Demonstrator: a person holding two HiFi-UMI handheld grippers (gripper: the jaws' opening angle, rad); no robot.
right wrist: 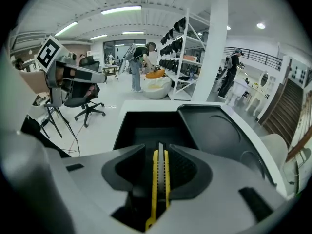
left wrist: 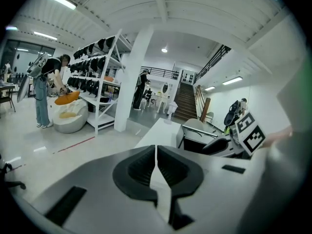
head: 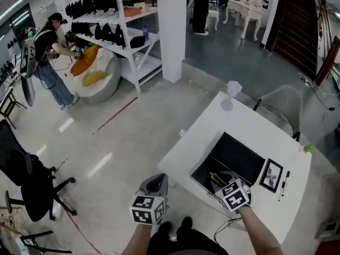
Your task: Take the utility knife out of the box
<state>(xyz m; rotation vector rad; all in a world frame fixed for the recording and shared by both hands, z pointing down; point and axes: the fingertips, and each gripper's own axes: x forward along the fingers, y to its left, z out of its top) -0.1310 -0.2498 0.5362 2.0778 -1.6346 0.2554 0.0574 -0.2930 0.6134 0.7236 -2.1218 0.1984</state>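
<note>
Right hand-held gripper [head: 222, 181] [right wrist: 160, 156] is clenched on the utility knife [right wrist: 159, 182]: yellow body with a black slider strip, pinched edge-on between the two jaw pads, running lengthwise along the jaws.

In the head view the knife [head: 215, 179] shows as yellow streaks at the near end of the black box [head: 241, 153], just ahead of the marker cube. It is at the box opening; can't tell whether it is clear of the rim.

The box [right wrist: 146, 130] is open on the white bench [head: 212, 122], with a flat black tray-like lid [right wrist: 217, 128] touching its right side.

Left hand-held gripper [head: 155, 184] [left wrist: 156, 161] has its jaws pressed together with nothing between them. It hangs over the floor, off the bench's near-left edge and well apart from the box.

Also on the bench:
- small framed picture [head: 272, 174], just right of the box
- black pen [head: 285, 181], beside the frame
- clear stemmed glass [head: 231, 95], at the far corner

A person [head: 49, 57] stands at the white shelving [head: 119, 31], far left.
</note>
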